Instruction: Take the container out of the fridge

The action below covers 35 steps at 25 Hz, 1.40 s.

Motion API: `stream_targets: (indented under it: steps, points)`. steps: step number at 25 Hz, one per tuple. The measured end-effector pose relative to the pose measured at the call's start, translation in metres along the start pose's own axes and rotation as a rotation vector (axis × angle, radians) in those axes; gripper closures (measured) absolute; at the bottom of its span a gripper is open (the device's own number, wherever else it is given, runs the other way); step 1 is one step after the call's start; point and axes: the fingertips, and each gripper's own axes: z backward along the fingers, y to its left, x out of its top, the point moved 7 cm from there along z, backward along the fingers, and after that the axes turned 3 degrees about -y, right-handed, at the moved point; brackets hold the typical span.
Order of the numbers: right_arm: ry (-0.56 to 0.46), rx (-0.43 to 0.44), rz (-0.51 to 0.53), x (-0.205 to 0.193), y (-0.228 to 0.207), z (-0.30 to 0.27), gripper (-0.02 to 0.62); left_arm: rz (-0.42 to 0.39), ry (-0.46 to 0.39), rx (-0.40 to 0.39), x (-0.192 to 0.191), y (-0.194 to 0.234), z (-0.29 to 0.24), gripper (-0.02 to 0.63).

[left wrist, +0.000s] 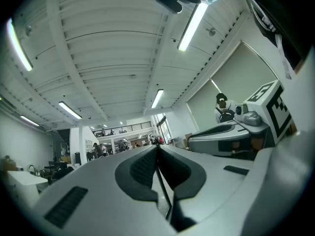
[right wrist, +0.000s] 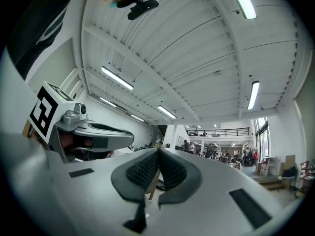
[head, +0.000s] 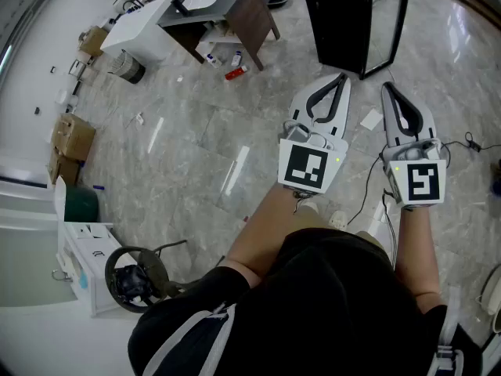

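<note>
No container shows in any view. A tall black cabinet point(head: 344, 14) with a door standing ajar rises at the top of the head view; I cannot tell if it is the fridge. My left gripper point(head: 342, 77) and right gripper point(head: 387, 87) are held side by side in front of the person's body, tips toward the cabinet, well short of it. Both are shut with nothing between the pads. The left gripper view shows the left gripper point(left wrist: 157, 147) aimed up at the ceiling, with the right gripper point(left wrist: 231, 132) beside it. The right gripper point(right wrist: 157, 152) points the same way.
A grey-and-brown desk point(head: 211, 10) stands at the back left, with a red bottle point(head: 236, 72) on the floor near it. Cardboard boxes point(head: 72, 135) and a white cart point(head: 86, 257) line the left wall. Cables point(head: 368, 186) trail across the marble floor near the person's feet.
</note>
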Motion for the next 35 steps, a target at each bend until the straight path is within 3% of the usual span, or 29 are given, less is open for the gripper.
stream_targets:
  steps: [21,27,35]
  points:
    - [-0.014,-0.008,-0.003,0.001,-0.014,0.002,0.558,0.019,-0.013,0.01,0.002,-0.001,-0.009,0.581]
    - [-0.119,0.003,-0.016,0.014,-0.017,-0.003,0.558,-0.009,-0.006,-0.002,0.006,-0.004,-0.016,0.581]
    - [-0.122,0.012,-0.036,0.001,-0.022,-0.039,0.558,-0.014,0.012,0.002,-0.014,0.022,-0.038,0.581]
